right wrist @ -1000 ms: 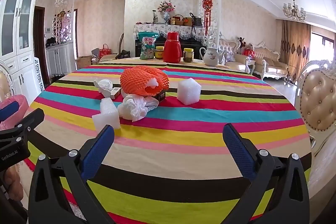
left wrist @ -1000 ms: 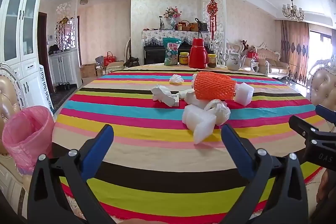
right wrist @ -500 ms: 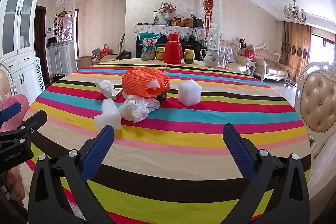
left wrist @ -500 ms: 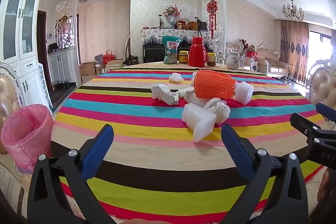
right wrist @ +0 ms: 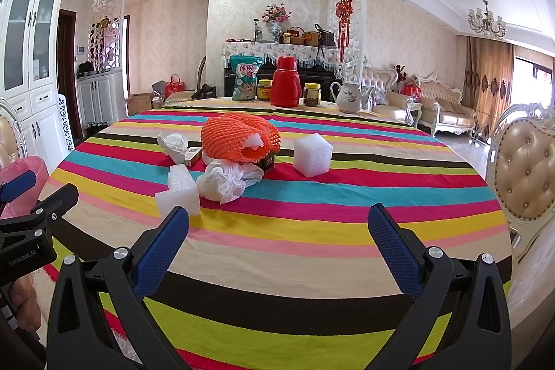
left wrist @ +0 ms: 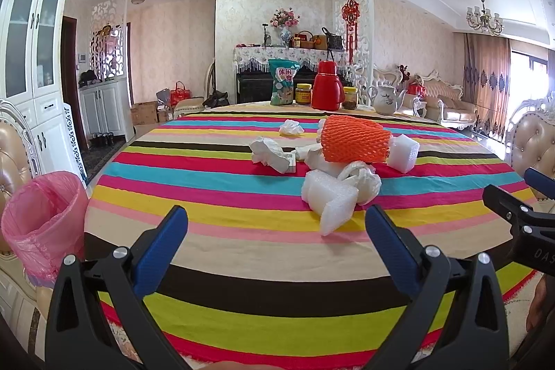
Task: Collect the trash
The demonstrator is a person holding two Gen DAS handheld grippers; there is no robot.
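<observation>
Trash sits in a loose heap near the middle of the striped tablecloth: a white foam block at the near edge of the heap, a crumpled white plastic bag touching it, an orange foam net piled behind, a white foam cube a little apart on the right side, and two wads of tissue further left and back. We judge all of it to be very light and soft. The foam should dent under the pads, so we would close across the flat faces of the block rather than on a corner. The bag will slip and collapse, so a pinch on its bunched middle looks safest. The net is springy and may snag or drag whatever lies under it. Our left gripper is spread wide and empty, low over the near rim of the table, with the foam block ahead of it and nearer its right finger, still clear of both pads. Our right gripper is likewise wide apart and holding nothing; from its view the block lies just beyond its left fingertip and the cube lies ahead, between the fingers' lines but well apart from them. The pink-lined bin stands off the table's left edge, beside the left gripper.
</observation>
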